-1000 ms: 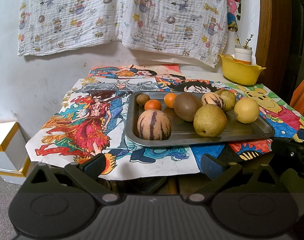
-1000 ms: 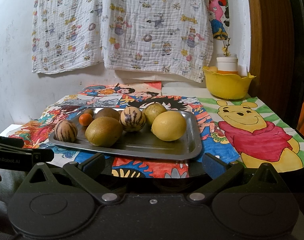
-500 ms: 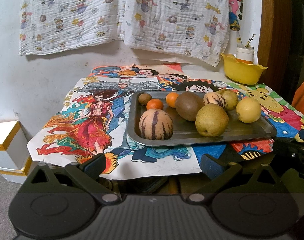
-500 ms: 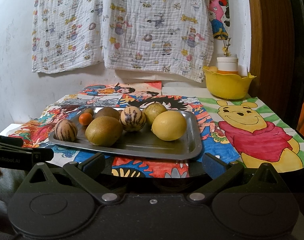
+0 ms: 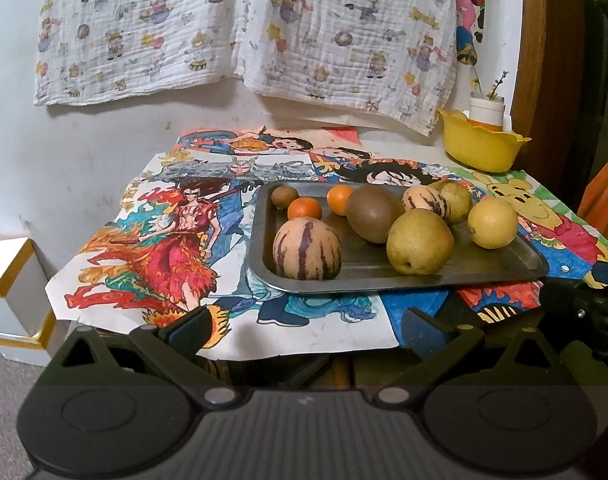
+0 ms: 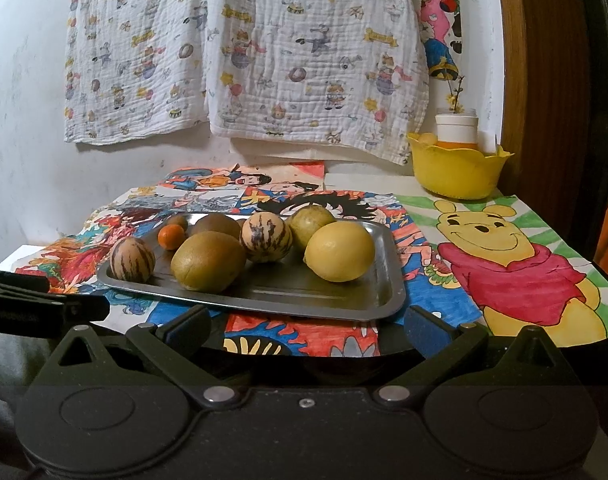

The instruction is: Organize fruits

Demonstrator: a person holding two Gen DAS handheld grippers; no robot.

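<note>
A metal tray (image 5: 495,276) (image 6: 383,292) on the table holds several fruits: a striped melon (image 5: 307,249) (image 6: 132,260), a yellow-green pear (image 5: 419,241) (image 6: 208,261), a brown kiwi (image 5: 371,213), a lemon (image 5: 492,223) (image 6: 339,251), small oranges (image 5: 304,209) (image 6: 171,237) and a second striped melon (image 6: 266,237). My left gripper (image 5: 304,330) is open, low in front of the table edge, short of the tray. My right gripper (image 6: 305,330) is open too, just before the tray's near rim. Neither holds anything.
A yellow bowl (image 5: 479,148) (image 6: 457,172) with a white jar stands at the back right. Colourful drawings (image 5: 164,240) (image 6: 511,264) cover the table. A printed cloth (image 5: 244,28) hangs on the wall. White boxes (image 5: 12,300) sit on the floor at left.
Both views have shifted only slightly; the left gripper has crept a little toward the table. The fruits and tray have not moved.
</note>
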